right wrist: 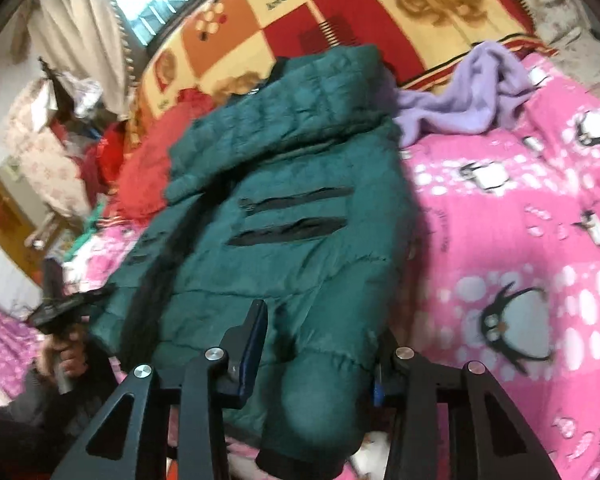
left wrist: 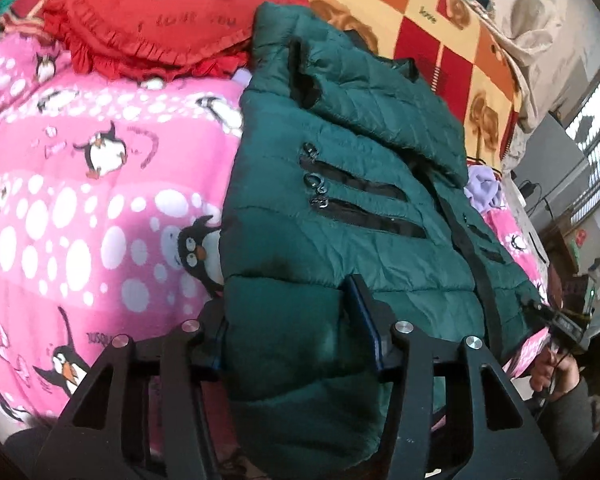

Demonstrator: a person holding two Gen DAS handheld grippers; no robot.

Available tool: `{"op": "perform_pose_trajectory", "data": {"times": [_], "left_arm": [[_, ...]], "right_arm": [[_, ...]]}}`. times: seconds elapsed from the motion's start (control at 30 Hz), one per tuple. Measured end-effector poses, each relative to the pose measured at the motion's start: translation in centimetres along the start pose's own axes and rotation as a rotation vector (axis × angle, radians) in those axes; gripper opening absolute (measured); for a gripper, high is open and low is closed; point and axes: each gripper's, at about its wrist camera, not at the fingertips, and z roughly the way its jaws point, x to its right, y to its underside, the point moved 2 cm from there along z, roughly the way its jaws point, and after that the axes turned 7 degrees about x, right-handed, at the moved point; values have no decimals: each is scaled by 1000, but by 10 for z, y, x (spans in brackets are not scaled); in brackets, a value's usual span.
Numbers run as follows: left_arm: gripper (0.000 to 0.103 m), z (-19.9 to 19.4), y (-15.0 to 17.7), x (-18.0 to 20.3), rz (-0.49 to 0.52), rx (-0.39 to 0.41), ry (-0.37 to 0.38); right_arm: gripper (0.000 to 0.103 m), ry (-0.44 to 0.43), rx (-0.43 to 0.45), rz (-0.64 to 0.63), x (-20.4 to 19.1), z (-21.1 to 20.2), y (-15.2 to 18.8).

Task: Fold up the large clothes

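Note:
A dark green puffer jacket [left wrist: 340, 184] lies front-up on the pink penguin blanket, zip pockets showing; it also shows in the right wrist view [right wrist: 284, 216]. My left gripper [left wrist: 296, 320] straddles the jacket's near hem corner, jaws wide with padded fabric bulging between them. My right gripper [right wrist: 320, 340] straddles the other hem corner and a sleeve cuff [right wrist: 308, 452] the same way. Whether the jaws pinch the fabric is unclear. The right gripper shows at the far right of the left wrist view [left wrist: 560, 320], the left gripper at the left of the right wrist view [right wrist: 64, 308].
A pink penguin blanket [left wrist: 100, 200] covers the bed. A red heart cushion [left wrist: 160, 12] and a checked orange-red quilt [right wrist: 340, 12] lie beyond the jacket. A lilac garment [right wrist: 472, 96] lies to the jacket's right. Furniture and a window stand past the bed.

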Motion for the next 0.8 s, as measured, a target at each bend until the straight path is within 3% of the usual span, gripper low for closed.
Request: {"op": "perform_pose_trajectory", "data": {"times": [0.1,0.2,0.27,0.3,0.33,0.43,0.63,0.7,0.77,0.8], "left_arm": [[55,8,-2,-1,-20,-18,16],[56,6,-2,2,-6,-14,33],[44,0,-5,3,7,22,34],[25,-4,-7,2,7,44,33],[20,-7,-8,1,2,51,39],[17,-12,-8,2,3,61,32],[18,-21,-10,-5,-26,54,32],[26,-11,-10,-7,-37,24,15],[41,-4,-8,-9,-57,-5,11],[43,-2,-6,-9,-60,-12,22]], "right_arm": [[42,32,-71,11,4,16,9],[44,31,-64,21,4,18,6],[43,24,-15,-4,-2,11,0],[41,9,2,-11,-5,8,-2],[34,-1,8,-24,-9,5,-3],[22,3,-2,-49,-13,0,-1],[20,-31,4,-70,-24,-15,7],[20,-1,-42,-80,-22,-2,10],[24,11,-70,-47,-16,7,10],[25,10,-81,-30,-14,10,11]]}}
